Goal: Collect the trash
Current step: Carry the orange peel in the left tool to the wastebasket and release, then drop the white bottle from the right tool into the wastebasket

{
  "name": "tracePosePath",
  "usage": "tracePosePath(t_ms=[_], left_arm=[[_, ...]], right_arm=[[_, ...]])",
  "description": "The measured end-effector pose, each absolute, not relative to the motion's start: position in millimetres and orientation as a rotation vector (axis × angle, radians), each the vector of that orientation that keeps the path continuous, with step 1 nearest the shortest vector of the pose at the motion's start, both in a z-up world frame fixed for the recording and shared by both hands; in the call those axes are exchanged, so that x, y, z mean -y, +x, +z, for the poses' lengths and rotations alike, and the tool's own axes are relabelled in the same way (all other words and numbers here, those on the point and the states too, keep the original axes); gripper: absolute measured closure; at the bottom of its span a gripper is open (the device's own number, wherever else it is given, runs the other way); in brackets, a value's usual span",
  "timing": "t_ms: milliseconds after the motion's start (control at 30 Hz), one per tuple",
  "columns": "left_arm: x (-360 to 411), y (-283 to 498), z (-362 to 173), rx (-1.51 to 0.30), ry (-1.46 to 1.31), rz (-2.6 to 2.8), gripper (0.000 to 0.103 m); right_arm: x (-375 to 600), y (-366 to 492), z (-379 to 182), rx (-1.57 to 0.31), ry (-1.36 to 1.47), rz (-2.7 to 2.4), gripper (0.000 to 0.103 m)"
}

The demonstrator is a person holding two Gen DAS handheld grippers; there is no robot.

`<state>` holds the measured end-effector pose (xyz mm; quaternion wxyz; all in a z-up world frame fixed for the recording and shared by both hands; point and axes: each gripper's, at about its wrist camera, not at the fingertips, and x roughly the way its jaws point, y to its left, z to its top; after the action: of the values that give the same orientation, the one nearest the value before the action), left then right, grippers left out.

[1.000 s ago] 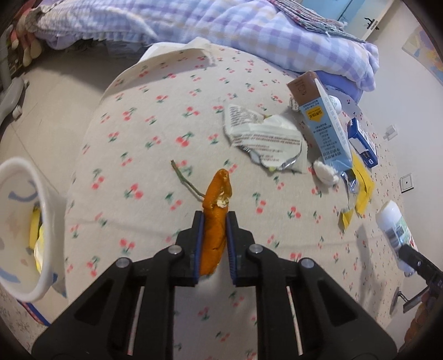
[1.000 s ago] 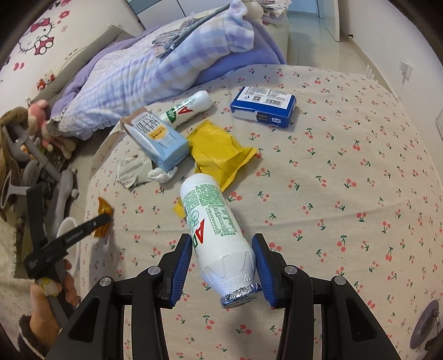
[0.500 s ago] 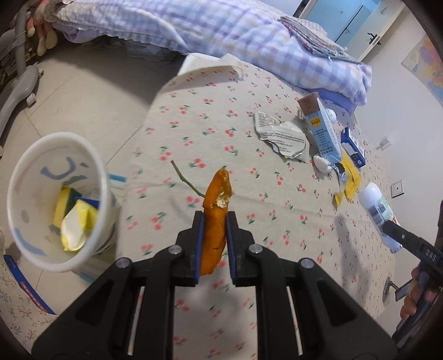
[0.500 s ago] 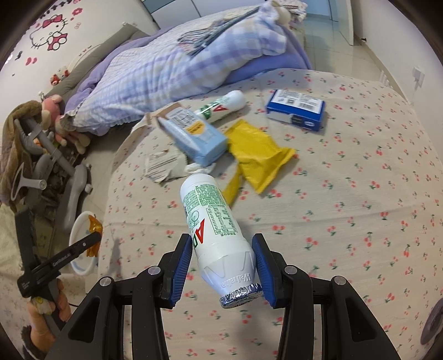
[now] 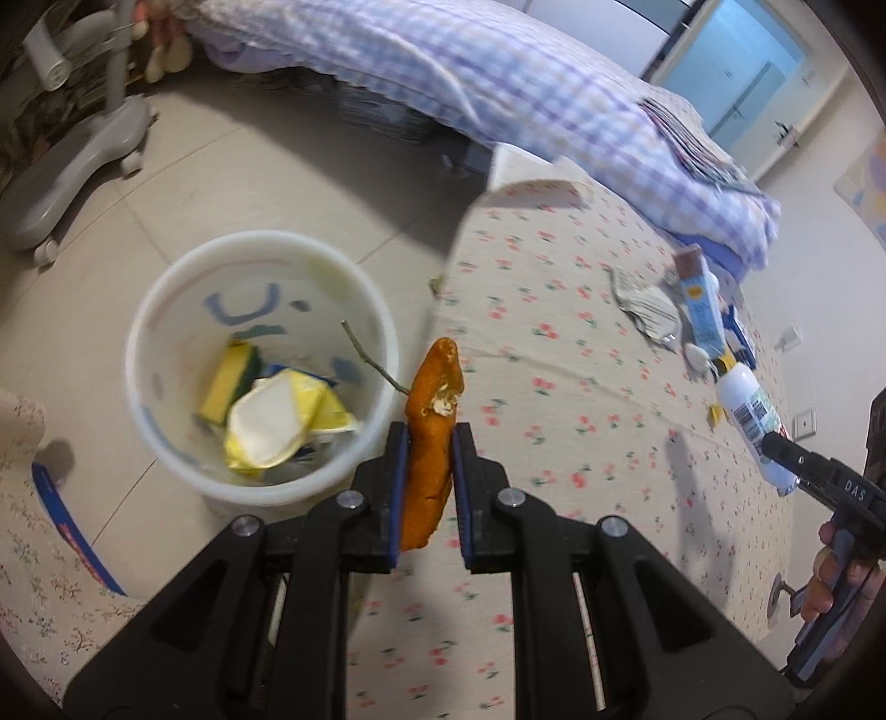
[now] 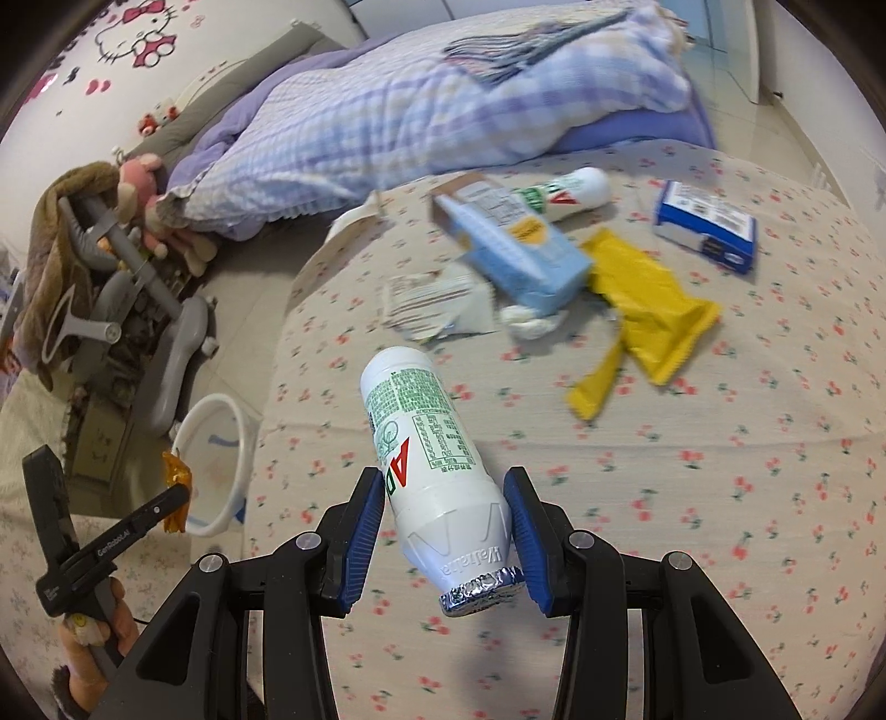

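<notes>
Left wrist view: the orange peel [image 5: 429, 443], curled, with pale pith and a thin stem, sits clamped between the left gripper [image 5: 426, 462] fingers; the white bin [image 5: 166, 310] has come in just left of them, so release looks near. Right gripper [image 6: 446, 526] pinches the white bottle [image 6: 432, 459].

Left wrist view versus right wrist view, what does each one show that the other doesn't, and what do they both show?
Only the left wrist view looks into the white bin, showing a yellow sponge and a crumpled yellow wrapper inside, plus a blue door behind the bed.

Only the right wrist view shows the cartoon cat sticker on the wall and a second white bottle lying on the bed.

Both show the left claw gripping an orange peel, the right claw gripping a white bottle, the blue carton, and the cherry-print sheet.
</notes>
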<state>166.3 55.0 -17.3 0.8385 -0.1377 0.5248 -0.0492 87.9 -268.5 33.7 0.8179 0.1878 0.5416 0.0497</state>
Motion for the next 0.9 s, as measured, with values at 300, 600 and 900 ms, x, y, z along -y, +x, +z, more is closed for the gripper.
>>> tracePosePath(t_ms=[300, 600, 900], left_arm=[[-98, 165, -19, -1.085, -0.346, -0.047, 0.086], [-131, 161, -17, -1.065, -0.286, 0.083, 0.025], [-160, 139, -22, -1.129, -0.154, 0.196, 0.011]], right_arm=[[214, 98, 30, -1.169, 0.365, 0.175, 0.057], [167, 112, 29, -1.168, 0.349, 0.232, 0.057], [105, 129, 24, -1.170, 0.292, 0.310, 0.057]])
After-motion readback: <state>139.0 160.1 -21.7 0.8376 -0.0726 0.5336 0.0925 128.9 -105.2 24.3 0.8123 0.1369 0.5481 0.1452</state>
